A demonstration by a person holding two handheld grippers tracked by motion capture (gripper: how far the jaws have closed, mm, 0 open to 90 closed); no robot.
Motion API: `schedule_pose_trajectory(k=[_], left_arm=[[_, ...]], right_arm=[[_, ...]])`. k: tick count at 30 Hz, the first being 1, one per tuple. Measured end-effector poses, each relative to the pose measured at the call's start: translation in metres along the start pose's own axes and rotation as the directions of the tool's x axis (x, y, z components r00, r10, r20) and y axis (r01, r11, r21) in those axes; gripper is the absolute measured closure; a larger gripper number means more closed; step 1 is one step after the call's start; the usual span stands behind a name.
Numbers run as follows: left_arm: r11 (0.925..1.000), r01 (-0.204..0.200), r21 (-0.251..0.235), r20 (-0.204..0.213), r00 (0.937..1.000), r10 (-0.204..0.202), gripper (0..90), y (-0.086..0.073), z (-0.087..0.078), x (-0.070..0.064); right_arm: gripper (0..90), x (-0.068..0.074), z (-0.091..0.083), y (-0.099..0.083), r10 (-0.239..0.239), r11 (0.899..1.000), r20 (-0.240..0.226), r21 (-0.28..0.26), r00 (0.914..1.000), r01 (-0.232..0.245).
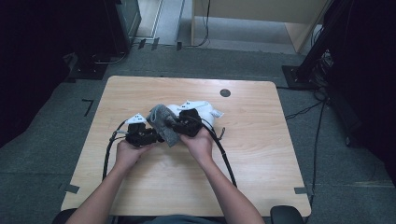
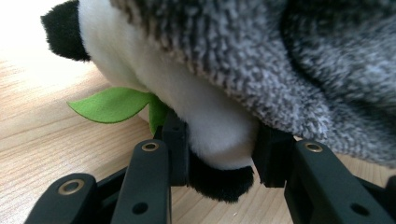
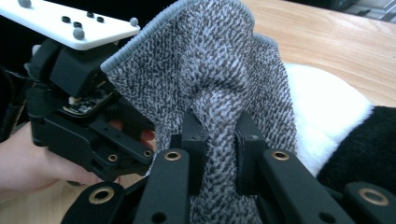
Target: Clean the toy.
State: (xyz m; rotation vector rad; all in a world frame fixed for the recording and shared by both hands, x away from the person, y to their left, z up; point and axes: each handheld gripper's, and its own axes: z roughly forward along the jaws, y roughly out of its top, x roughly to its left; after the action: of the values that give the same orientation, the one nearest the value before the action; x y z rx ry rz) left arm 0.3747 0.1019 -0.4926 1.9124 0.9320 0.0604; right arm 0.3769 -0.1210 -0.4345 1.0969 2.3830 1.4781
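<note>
A grey knitted cloth (image 1: pixel 162 122) lies draped over a black-and-white plush toy (image 1: pixel 201 109) at the middle of the wooden table (image 1: pixel 252 140). My left gripper (image 2: pixel 219 158) is shut on a white, black-tipped limb of the plush toy (image 2: pixel 210 135), beside its green felt leaf (image 2: pixel 112 105). My right gripper (image 3: pixel 218 140) is shut on a fold of the grey cloth (image 3: pixel 210 74), with the toy's white and black fur (image 3: pixel 327 116) behind it. From above, the left gripper (image 1: pixel 148 135) and the right gripper (image 1: pixel 180 127) meet at the cloth.
A dark round hole (image 1: pixel 225 92) sits near the table's far edge. Black cables (image 1: pixel 224 156) trail from both grippers over the near part of the table. Cabinets, stands and floor cables surround the table.
</note>
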Motion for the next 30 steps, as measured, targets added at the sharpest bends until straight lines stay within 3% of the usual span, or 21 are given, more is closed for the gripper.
schedule_pose_trajectory(k=[4,13,19,25,30], left_arm=[[0.9998,0.004,0.017,-0.001,1.0,-0.004,63.7,0.0,0.001,0.001],[0.9998,0.008,0.019,0.024,0.9997,-0.008,64.3,0.0,0.002,0.002],[0.9998,0.003,0.019,0.033,0.9995,-0.004,64.3,0.001,0.002,0.002],[0.9998,0.005,0.021,0.039,0.9992,-0.006,64.4,0.001,0.002,0.002],[0.9997,0.004,0.024,0.041,0.9991,-0.005,64.4,0.001,0.002,0.002]], right_arm=[[79.3,-0.009,-0.008,-0.005,-0.01,1.0,0.008,0.026,0.9999,0.01],[79.5,-0.033,-0.047,-0.024,0.022,0.998,0.054,0.055,0.9983,-0.025],[79.4,-0.045,-0.074,-0.032,0.039,0.998,0.072,0.04,0.9966,-0.042],[79.3,-0.06,-0.099,-0.04,0.071,0.997,0.108,0.028,0.9916,-0.074],[79.3,-0.078,-0.116,-0.053,0.116,0.993,0.167,0.012,0.9791,-0.12]])
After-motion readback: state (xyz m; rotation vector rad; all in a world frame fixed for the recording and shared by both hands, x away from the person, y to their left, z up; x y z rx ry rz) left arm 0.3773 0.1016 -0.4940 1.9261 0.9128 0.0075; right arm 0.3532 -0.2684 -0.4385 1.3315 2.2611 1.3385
